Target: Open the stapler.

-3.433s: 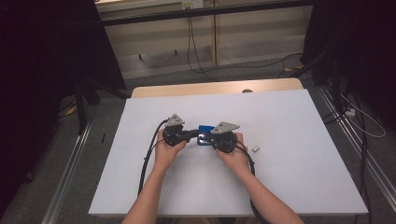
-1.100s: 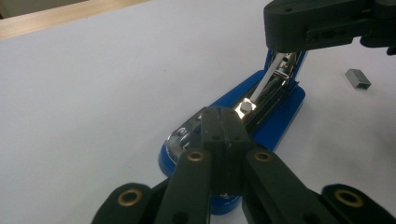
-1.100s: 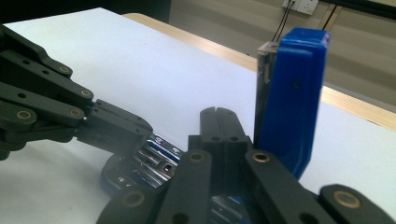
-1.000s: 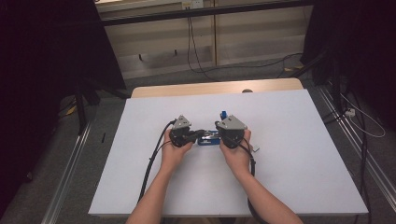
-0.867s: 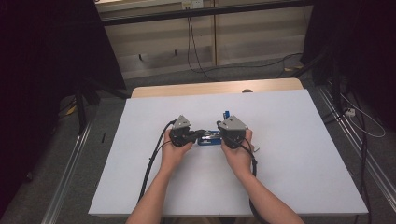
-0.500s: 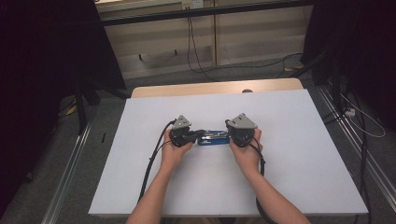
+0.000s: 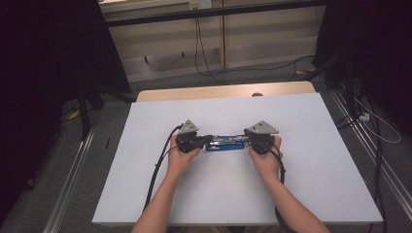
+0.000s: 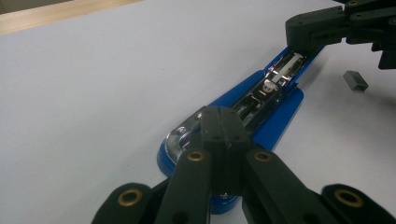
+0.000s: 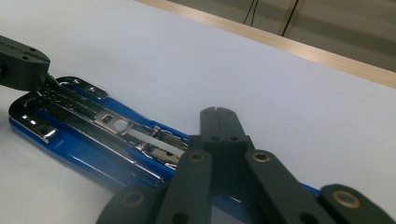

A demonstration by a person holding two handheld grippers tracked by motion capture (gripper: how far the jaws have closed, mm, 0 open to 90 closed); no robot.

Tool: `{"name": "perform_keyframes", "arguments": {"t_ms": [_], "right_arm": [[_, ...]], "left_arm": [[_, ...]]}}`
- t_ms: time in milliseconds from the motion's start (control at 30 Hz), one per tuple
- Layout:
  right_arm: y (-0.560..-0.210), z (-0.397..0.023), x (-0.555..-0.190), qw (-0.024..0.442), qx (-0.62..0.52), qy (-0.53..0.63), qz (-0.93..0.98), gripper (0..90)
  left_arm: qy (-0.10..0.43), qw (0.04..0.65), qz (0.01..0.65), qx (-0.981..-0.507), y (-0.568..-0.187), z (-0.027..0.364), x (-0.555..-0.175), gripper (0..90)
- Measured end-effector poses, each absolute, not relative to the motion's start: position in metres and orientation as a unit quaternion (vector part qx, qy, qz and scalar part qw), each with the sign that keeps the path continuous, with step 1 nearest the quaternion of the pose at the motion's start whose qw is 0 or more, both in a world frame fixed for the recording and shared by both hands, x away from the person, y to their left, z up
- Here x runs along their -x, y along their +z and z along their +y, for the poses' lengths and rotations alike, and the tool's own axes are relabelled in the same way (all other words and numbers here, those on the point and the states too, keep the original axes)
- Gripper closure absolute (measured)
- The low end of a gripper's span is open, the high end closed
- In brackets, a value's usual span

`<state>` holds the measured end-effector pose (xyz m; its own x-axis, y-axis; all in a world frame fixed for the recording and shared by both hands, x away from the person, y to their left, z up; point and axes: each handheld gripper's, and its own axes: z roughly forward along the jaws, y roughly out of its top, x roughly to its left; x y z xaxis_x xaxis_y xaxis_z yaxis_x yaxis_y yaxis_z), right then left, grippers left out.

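Stapler (image 7: 224,143) is lying swung open flat on the white table (image 7: 311,194), directly between your hands and just ahead of them, with its metal magazine channel (image 8: 261,93) facing up. You are pressing down on it with both tools: the left gripper (image 8: 219,122) and the right gripper (image 9: 219,122) each have jaws pressed together, pinching nothing — tips only resting on the ends. Closed tips are risking a skid off the shiny rail, which would let the halves spring or slide. The channel is looking empty of staples — the small grey staple block (image 8: 355,80) is waiting on the table beyond.
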<state>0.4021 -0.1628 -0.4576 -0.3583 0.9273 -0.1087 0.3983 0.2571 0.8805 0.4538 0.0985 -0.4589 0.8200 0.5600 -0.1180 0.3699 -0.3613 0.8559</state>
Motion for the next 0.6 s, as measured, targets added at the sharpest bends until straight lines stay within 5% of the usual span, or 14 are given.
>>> {"name": "perform_keyframes", "arguments": {"t_ms": [467,600], "right_arm": [[-0.4581,-0.1667,-0.4036,0.309,-0.452,0.411,0.729,90.0],[-0.4550,-0.1676,-0.4009,0.302,-0.445,0.419,0.732,90.0]], "left_arm": [[0.081,0.513,0.298,-0.801,-0.4541,0.1029,-0.4533,89.5],[0.081,0.510,0.294,-0.805,-0.4519,0.1009,-0.4509,81.6]]}}
